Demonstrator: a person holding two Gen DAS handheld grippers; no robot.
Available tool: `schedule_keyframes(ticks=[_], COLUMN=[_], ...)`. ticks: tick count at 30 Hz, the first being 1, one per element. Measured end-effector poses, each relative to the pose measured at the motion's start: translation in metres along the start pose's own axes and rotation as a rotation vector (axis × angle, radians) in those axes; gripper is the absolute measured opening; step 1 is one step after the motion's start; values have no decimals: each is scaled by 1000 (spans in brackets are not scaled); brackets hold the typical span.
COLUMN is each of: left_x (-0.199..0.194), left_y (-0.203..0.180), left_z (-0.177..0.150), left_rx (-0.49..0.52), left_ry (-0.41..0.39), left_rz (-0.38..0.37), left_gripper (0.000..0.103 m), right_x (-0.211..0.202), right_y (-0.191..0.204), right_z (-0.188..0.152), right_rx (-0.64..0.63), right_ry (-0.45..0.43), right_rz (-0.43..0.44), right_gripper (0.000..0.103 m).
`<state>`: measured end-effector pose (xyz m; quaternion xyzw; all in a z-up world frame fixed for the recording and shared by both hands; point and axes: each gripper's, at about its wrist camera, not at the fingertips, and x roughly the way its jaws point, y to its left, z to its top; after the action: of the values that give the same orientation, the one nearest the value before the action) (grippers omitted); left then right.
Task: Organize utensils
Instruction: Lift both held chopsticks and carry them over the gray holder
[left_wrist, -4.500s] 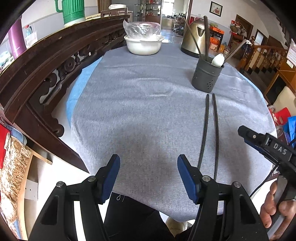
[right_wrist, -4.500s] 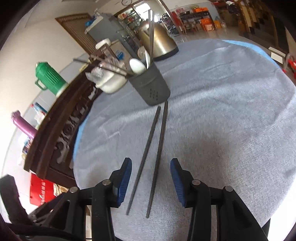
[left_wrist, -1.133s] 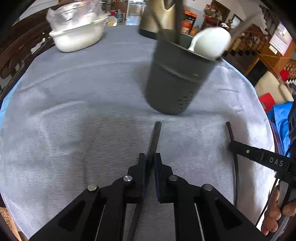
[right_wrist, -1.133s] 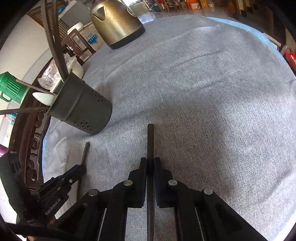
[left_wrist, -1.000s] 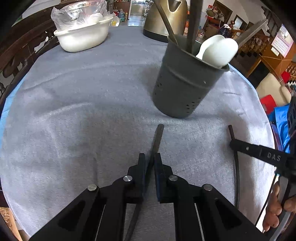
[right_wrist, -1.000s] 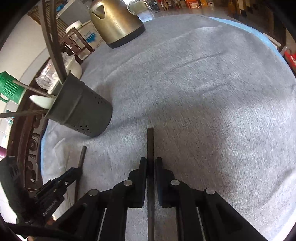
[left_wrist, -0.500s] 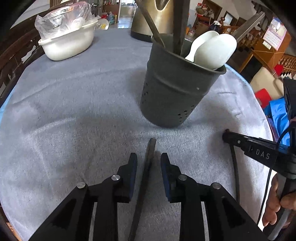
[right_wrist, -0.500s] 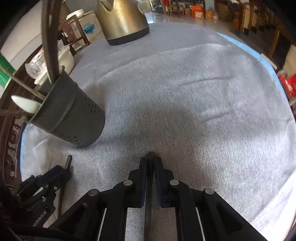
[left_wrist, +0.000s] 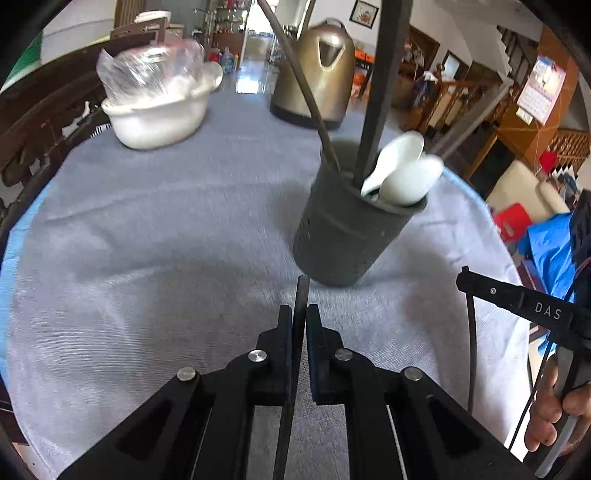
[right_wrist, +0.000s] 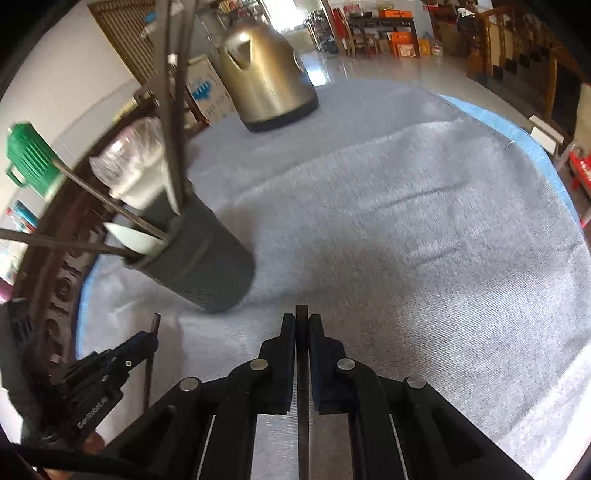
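My left gripper is closing its jaws on a dark chopstick, and the pads press on it. The tip points at the dark grey perforated utensil holder just ahead. That holder has white spoons and long dark utensils in it. My right gripper is shut on the second chopstick, with only a short tip past the pads. In the right wrist view the holder stands ahead to the left. Each gripper appears at the edge of the other's view, held by a hand.
A grey cloth covers the round table. At the back stand a bronze kettle and a white bowl with a plastic bag. A carved wooden rail runs along the left edge, with a green jug behind it.
The left jaws opened around the chopstick half a second ago and have closed on it again. Both grippers have risen and tilted up, so more of the room shows.
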<state>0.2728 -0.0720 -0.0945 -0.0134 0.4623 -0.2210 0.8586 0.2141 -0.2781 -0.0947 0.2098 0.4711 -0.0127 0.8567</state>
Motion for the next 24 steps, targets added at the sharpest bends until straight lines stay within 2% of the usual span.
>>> schedule_keyframes(ticks=[11,24], left_x=[-77,-138], left_y=[-6,-28], left_z=[8,7], left_rx=[-6,54], left_ry=[-184,-323], left_rz=[-10,45], left_gripper=[7,7], right_x=[-66,-124], right_y=[18,42], right_z=[-3,-11], right_rx=[-9,-28], right_ry=[-176,-363], right_rz=[117,190], right_gripper=[7,7])
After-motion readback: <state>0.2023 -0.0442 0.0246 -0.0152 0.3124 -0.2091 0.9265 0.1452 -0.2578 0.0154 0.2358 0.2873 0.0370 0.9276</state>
